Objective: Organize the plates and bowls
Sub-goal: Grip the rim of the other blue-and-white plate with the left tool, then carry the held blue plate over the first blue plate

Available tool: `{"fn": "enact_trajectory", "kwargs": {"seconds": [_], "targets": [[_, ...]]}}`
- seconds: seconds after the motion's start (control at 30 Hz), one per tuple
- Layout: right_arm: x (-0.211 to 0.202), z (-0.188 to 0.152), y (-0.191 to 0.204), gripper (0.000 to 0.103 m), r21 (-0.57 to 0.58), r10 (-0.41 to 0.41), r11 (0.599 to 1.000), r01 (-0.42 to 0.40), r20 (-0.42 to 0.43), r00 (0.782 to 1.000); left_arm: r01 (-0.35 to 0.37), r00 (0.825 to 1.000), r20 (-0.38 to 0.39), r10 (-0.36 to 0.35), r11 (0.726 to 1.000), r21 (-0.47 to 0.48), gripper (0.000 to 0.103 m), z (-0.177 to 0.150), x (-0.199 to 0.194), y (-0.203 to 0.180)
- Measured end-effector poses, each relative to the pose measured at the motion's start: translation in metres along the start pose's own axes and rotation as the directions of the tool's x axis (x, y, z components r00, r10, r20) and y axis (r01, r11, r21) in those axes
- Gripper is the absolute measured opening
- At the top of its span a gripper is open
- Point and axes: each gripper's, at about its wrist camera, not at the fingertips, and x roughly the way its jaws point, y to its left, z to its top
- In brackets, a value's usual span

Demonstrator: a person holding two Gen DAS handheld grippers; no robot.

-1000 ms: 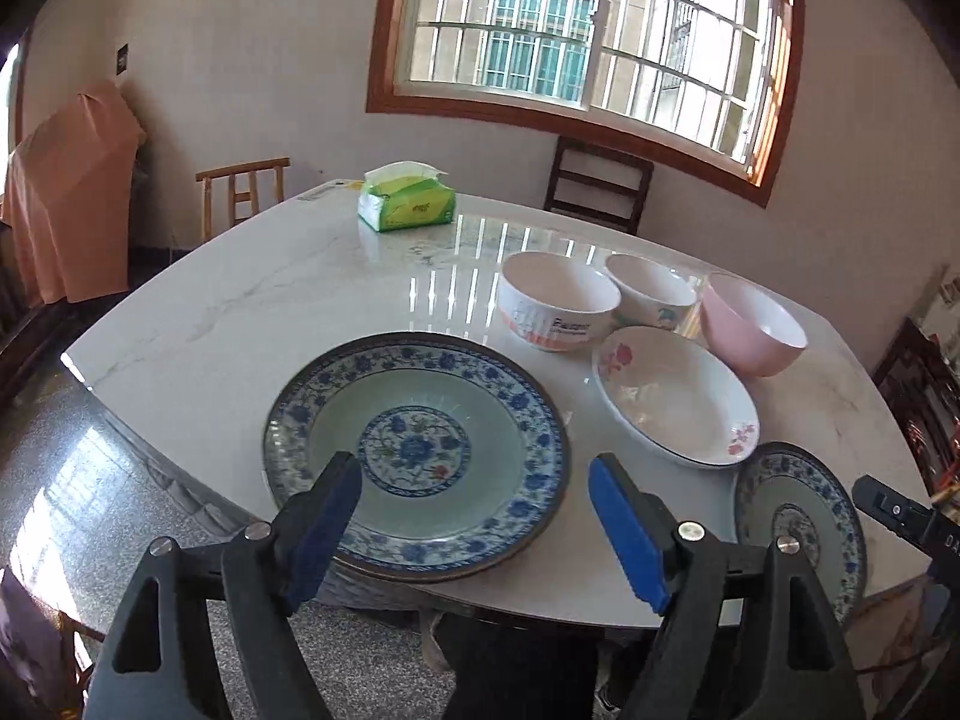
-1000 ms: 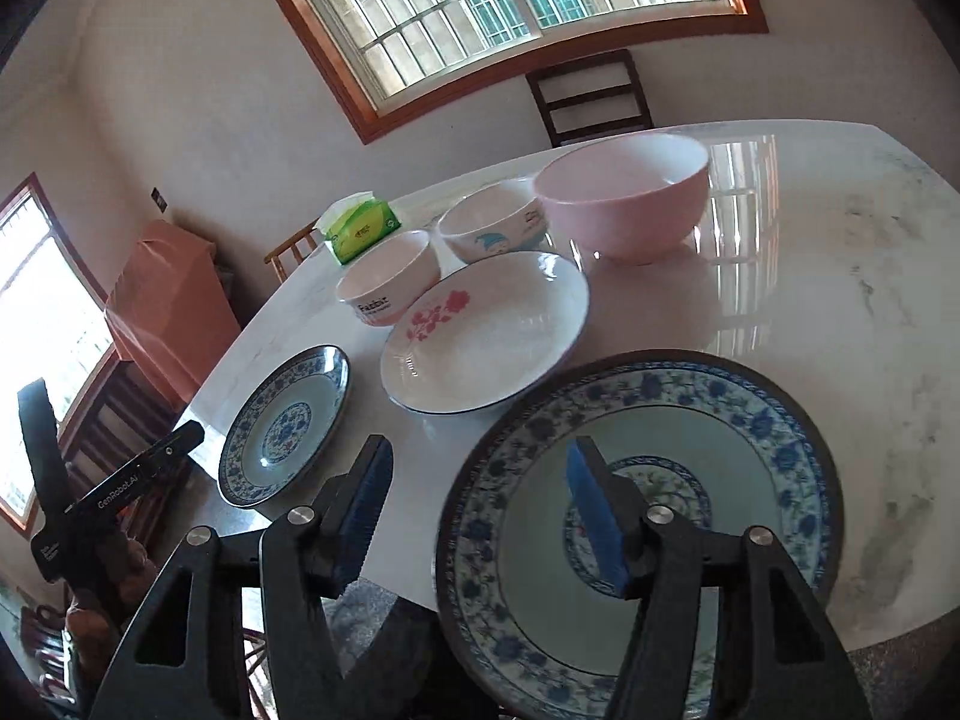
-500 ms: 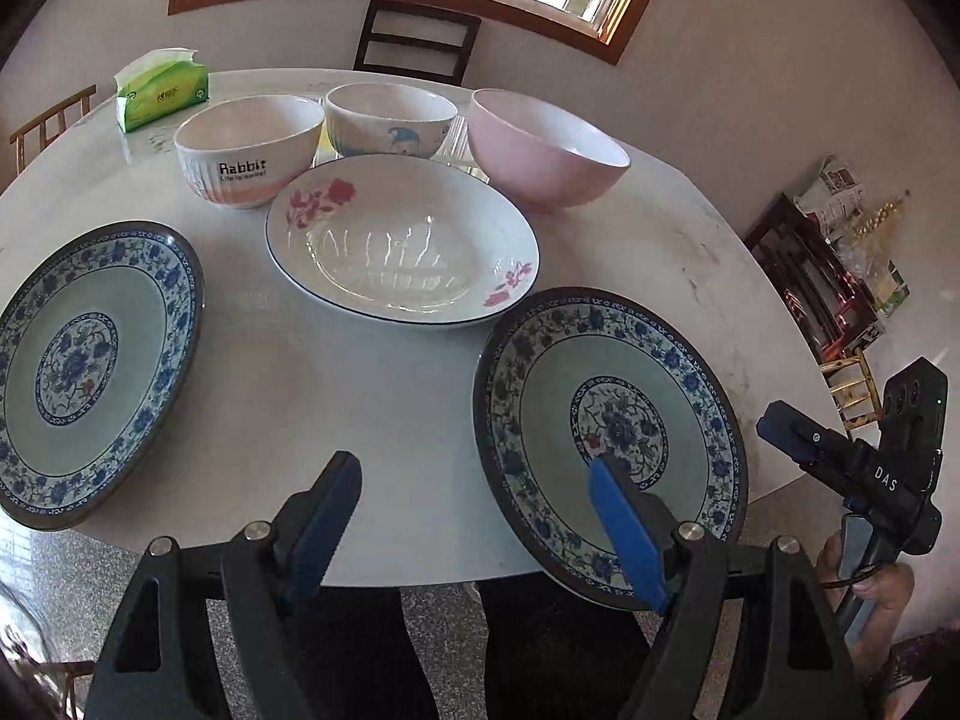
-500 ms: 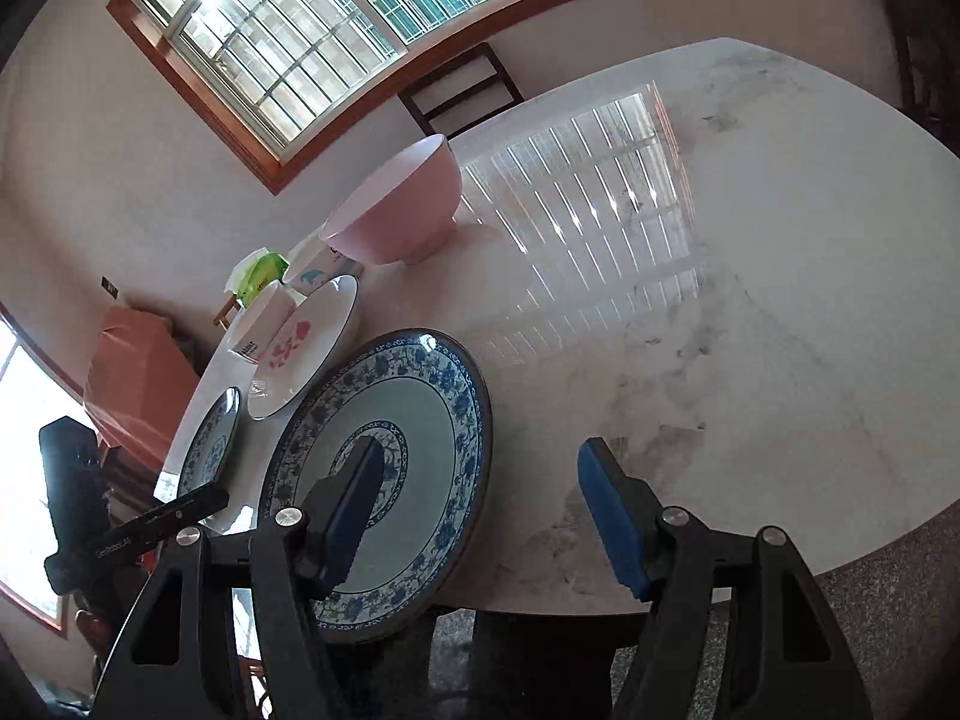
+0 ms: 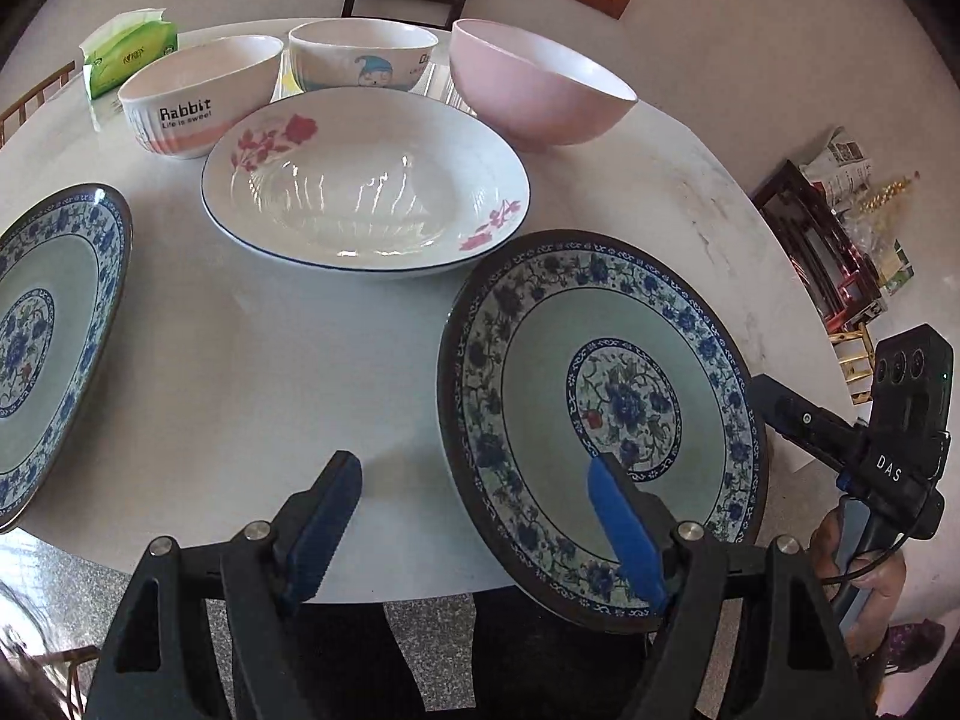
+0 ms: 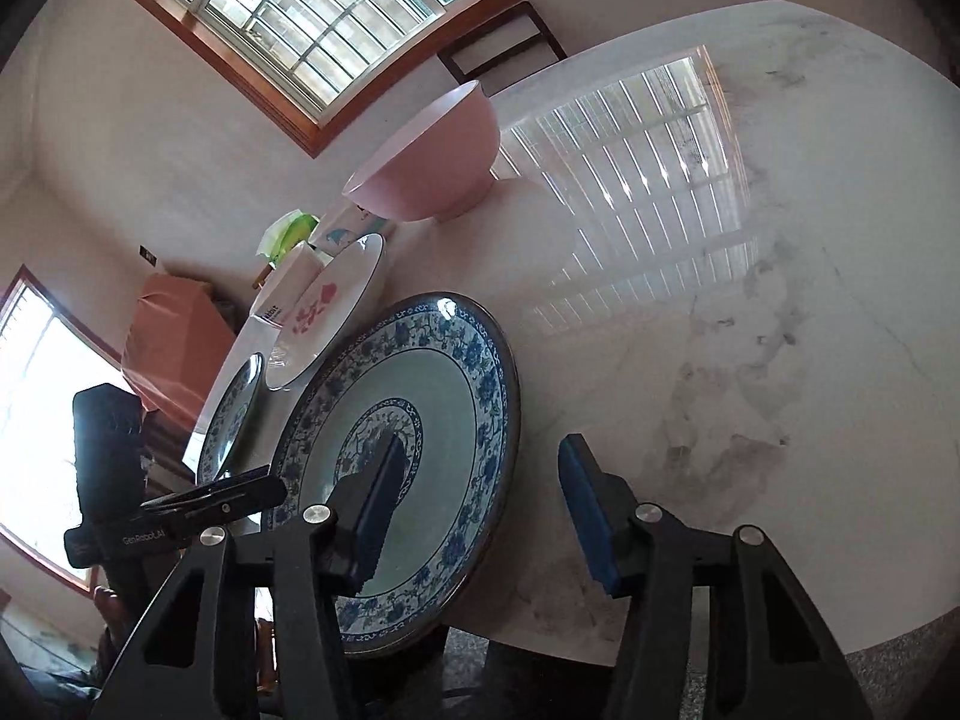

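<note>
Left wrist view. Left gripper (image 5: 474, 519) at bottom centre, jaws spread wide, nothing pinched. Its right blue pad (image 5: 624, 531) hangs over the near rim of a blue-patterned plate (image 5: 606, 414) at lower right; contact cannot be told. Its left pad is over bare marble table (image 5: 252, 360). That plate overhangs the table's near edge. A second blue-patterned plate (image 5: 54, 336) lies at the left edge of the frame, partly cut off. Centre: white floral plate (image 5: 366, 180). Behind it, in a row along the top: "Rabbit" bowl (image 5: 198, 93), cartoon bowl (image 5: 363, 54), pink bowl (image 5: 540, 84). Green tissue pack (image 5: 129, 48) at upper left. The other hand-held device shows at right edge, hand (image 5: 864, 558) below it.

Right wrist view. Right gripper (image 6: 480, 507) at bottom centre, jaws at a middling gap and just been closing. Its left pad (image 6: 378, 510) sits over the blue-patterned plate's well; its right pad is beyond the rim, over the table. The plate's right rim lies between the pads; they are not seen pressing on it. Floral plate, second blue plate, bowls and tissues recede toward centre left; pink bowl at upper centre. Window (image 6: 336, 12) along the top.
</note>
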Motion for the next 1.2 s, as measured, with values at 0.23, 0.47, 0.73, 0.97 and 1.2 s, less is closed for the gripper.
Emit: {"fn": "enact_trajectory", "kwargs": {"seconds": [0.23,0.47,0.73,0.97,1.2], "targets": [[0.011,0.004,-0.006,0.034,0.033,0.068,0.997,-0.067,-0.046,0.997,0.038,0.999,-0.009,-0.038,0.999,0.008,0.071,0.001,0.001,-0.004],[0.010,0.001,-0.017,0.013,0.060,0.052,0.997,-0.050,-0.028,0.998,-0.025,1.000,-0.018,0.025,1.000,0.002,0.026,0.004,0.002,-0.002],[0.001,-0.010,-0.015,0.012,0.075,0.030,0.997,-0.030,0.003,1.000,-0.051,0.999,0.017,0.050,0.998,0.035,0.025,-0.006,-0.007,-0.009],[-0.007,-0.024,-0.012,0.013,0.097,0.037,0.995,-0.037,0.007,0.999,-0.054,0.998,0.035,0.053,0.998,0.043,0.025,-0.012,-0.015,-0.012],[-0.005,-0.031,0.008,0.013,0.082,0.070,0.994,-0.069,-0.003,0.998,-0.078,0.993,0.088,0.075,0.997,0.023,0.025,-0.016,-0.036,-0.005]]}}
